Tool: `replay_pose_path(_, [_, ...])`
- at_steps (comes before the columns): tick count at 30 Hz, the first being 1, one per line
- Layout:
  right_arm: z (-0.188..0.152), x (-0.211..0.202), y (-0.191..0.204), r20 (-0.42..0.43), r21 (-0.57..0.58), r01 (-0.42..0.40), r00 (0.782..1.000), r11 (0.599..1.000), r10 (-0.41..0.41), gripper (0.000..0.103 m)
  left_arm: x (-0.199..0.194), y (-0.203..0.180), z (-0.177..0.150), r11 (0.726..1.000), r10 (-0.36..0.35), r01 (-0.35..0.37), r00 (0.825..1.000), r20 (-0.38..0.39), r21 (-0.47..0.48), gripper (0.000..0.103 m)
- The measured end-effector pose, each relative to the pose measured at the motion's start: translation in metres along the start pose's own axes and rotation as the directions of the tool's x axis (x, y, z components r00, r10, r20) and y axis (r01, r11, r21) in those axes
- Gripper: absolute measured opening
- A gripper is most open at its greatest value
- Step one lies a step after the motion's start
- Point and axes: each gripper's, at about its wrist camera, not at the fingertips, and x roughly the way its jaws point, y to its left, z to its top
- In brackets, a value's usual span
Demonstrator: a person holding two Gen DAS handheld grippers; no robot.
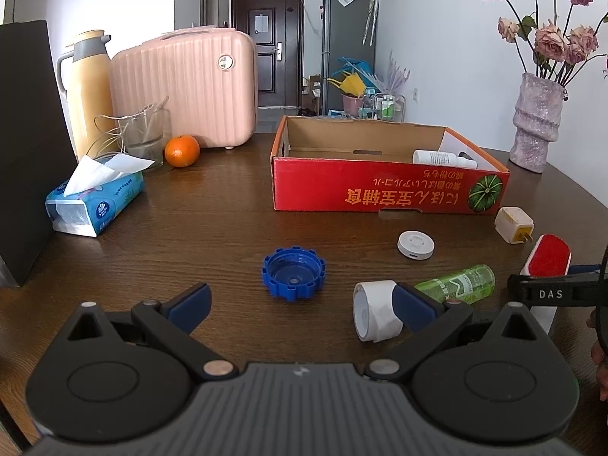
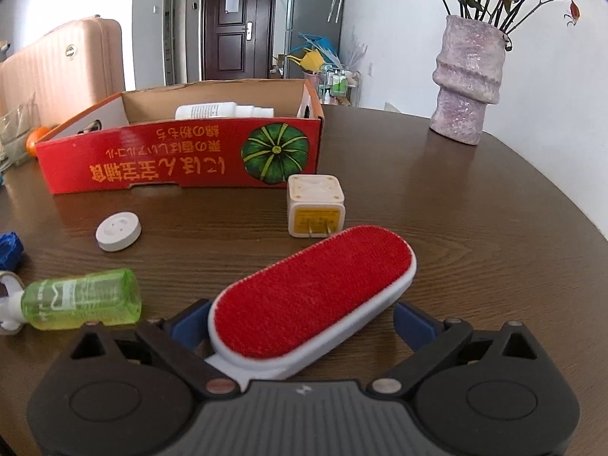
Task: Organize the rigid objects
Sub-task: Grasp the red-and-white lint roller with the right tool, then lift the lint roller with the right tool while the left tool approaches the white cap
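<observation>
A red cardboard box [image 1: 387, 189] [image 2: 182, 159] stands open on the wooden table with a white bottle [image 1: 442, 158] [image 2: 222, 110] inside. In front of it lie a blue cap [image 1: 293, 272], a white disc [image 1: 415, 243] [image 2: 118, 231], a cream plug adapter [image 1: 513, 225] [image 2: 314, 205], a green bottle [image 1: 461, 283] [image 2: 81, 298] with a white cap [image 1: 374, 309], and a red lint brush [image 1: 547, 256] [image 2: 311, 290]. My left gripper [image 1: 300, 304] is open, just behind the blue cap. My right gripper [image 2: 302, 323] is open around the lint brush, its fingers on either side.
A pink case [image 1: 186, 87], a thermos [image 1: 89, 91], a glass [image 1: 146, 136], an orange [image 1: 182, 151] and a tissue pack [image 1: 97, 201] stand at the back left. A dark bag [image 1: 26, 144] is at the left edge. A vase [image 1: 537, 121] [image 2: 469, 83] of flowers stands right.
</observation>
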Motion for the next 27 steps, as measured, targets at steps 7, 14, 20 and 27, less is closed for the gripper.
replay_pose_path(7, [0.0, 0.001, -0.004, 0.031, 0.044, -0.017, 0.999, 0.999, 0.016, 0.077, 0.004, 0.0, -0.001, 1.0, 0.002, -0.002, 1.0, -0.012, -0.004, 0.103])
replay_pose_path(14, [-0.004, -0.007, -0.006, 0.048, 0.042, -0.049, 0.998, 0.998, 0.047, 0.065, 0.005, 0.0, -0.001, 1.0, 0.006, -0.006, 1.0, -0.016, -0.006, 0.103])
replay_pose_path(20, [-0.008, -0.019, -0.007, 0.09, 0.054, -0.088, 0.992, 0.995, 0.083, 0.056, 0.007, 0.0, -0.001, 1.0, 0.014, -0.014, 1.0, -0.018, -0.007, 0.103])
replay_pose_path(27, [-0.013, -0.04, -0.004, 0.163, 0.045, -0.133, 0.979, 0.99, 0.124, 0.055, 0.007, 0.0, -0.002, 0.999, 0.032, -0.032, 0.999, -0.013, -0.007, 0.103])
